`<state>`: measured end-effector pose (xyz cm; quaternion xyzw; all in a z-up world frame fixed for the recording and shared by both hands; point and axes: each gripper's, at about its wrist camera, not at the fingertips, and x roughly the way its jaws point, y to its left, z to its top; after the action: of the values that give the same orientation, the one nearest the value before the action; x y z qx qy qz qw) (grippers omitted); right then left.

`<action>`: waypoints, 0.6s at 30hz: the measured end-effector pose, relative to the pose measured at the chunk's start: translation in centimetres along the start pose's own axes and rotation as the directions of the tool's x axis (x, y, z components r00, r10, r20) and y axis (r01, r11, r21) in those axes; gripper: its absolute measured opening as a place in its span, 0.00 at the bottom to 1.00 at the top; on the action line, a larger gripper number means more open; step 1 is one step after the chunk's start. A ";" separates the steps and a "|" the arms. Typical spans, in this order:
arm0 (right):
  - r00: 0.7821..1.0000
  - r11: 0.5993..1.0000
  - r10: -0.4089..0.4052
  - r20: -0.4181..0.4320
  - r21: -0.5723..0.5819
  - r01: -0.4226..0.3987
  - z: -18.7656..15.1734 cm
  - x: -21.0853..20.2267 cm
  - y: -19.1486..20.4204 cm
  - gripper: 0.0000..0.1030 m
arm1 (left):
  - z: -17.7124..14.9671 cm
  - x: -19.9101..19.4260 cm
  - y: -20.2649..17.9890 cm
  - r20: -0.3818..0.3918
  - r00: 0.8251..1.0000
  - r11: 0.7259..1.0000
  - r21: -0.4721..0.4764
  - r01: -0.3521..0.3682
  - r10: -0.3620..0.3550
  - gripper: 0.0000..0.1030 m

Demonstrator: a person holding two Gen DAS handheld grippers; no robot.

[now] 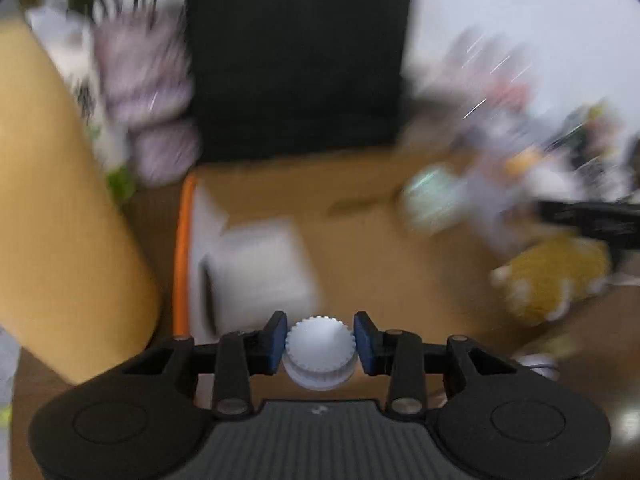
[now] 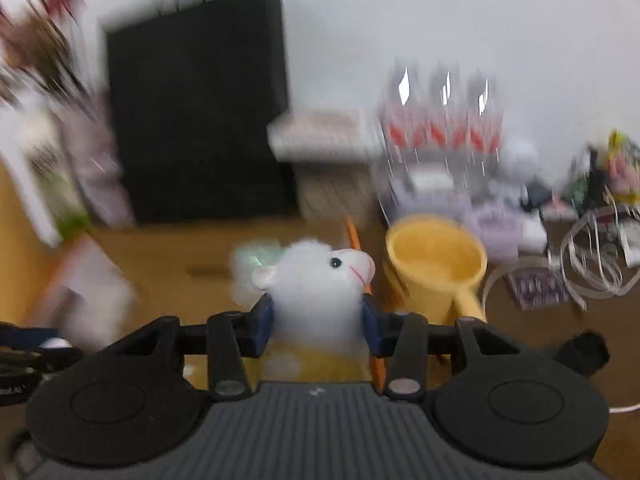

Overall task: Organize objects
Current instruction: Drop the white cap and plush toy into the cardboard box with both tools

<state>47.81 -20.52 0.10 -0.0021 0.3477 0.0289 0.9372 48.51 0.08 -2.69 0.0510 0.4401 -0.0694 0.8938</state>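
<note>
Jaws of the left gripper closed on one white ridged plastic bottle cap; both blue pads touch its knurled rim, and a second white ring shows below the cap. Held above the brown wooden table. Beyond it, one white box-shaped object lies inside an orange-edged tray; detail lost to motion blur. One tall black paper bag stands at the back. One large yellow curved surface fills the left side. One yellow-and-white plush toy sits to the right, blurred.

Jaws of the right gripper closed on one white fluffy plush lamb: one black eye, pink stitched mouth, one ear visible. Held above the table. Just right of the lamb, one yellow plastic mug with handle, rim up. One orange pencil-like stick shows between lamb and mug. Same black bag at back left. Clear packets with red marks behind the mug; count not resolvable. White looped cables far right.
</note>
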 end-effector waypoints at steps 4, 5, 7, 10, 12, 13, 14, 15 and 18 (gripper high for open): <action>0.998 0.997 -0.033 -0.053 -0.066 0.030 -1.4 2.3 1.0 0.53 | -0.4 1.1 -0.5 0.093 0.993 0.996 0.038 -0.080 0.076 0.65; 0.998 0.996 -0.035 -0.046 -0.086 0.031 -1.8 2.2 1.3 0.59 | -0.6 0.8 -0.3 0.102 0.994 0.999 0.026 -0.043 0.040 0.71; 0.999 0.993 -0.026 -0.041 -0.115 0.021 -2.0 2.1 1.7 0.67 | -0.6 0.0 -0.1 0.093 0.996 1.000 -0.004 -0.016 0.016 0.70; 0.999 0.991 -0.034 -0.028 -0.129 0.030 -1.2 0.8 1.9 0.76 | -0.4 -2.4 -0.2 0.095 0.995 1.000 -0.015 -0.016 0.017 0.70; 1.000 0.992 -0.021 -0.002 -0.123 0.021 -0.3 -0.9 1.5 0.81 | -0.3 -4.5 0.0 0.115 0.993 1.000 -0.007 -0.010 0.011 0.70; 1.000 0.994 -0.005 0.013 -0.106 0.006 0.3 -2.1 1.1 0.82 | -0.2 -5.8 0.0 0.125 0.992 1.000 -0.011 -0.017 0.018 0.70; 1.000 0.996 0.011 0.020 -0.091 -0.009 0.9 -3.3 0.8 0.83 | -0.4 -7.3 0.1 0.137 0.990 1.000 -0.015 -0.018 0.020 0.70; 0.999 0.997 0.029 0.027 -0.074 -0.027 1.3 -4.5 0.4 0.84 | -0.5 -8.3 0.2 0.151 0.988 1.000 -0.015 -0.014 0.016 0.71; 0.996 0.997 0.074 0.053 -0.025 -0.073 1.4 -8.2 -0.8 0.95 | -1.8 -11.9 0.0 0.208 0.978 1.000 -0.018 -0.019 0.023 0.77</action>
<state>42.54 -21.69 6.47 0.0004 0.3216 0.0675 0.9445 39.93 1.27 5.72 0.0410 0.3441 -0.0614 0.9360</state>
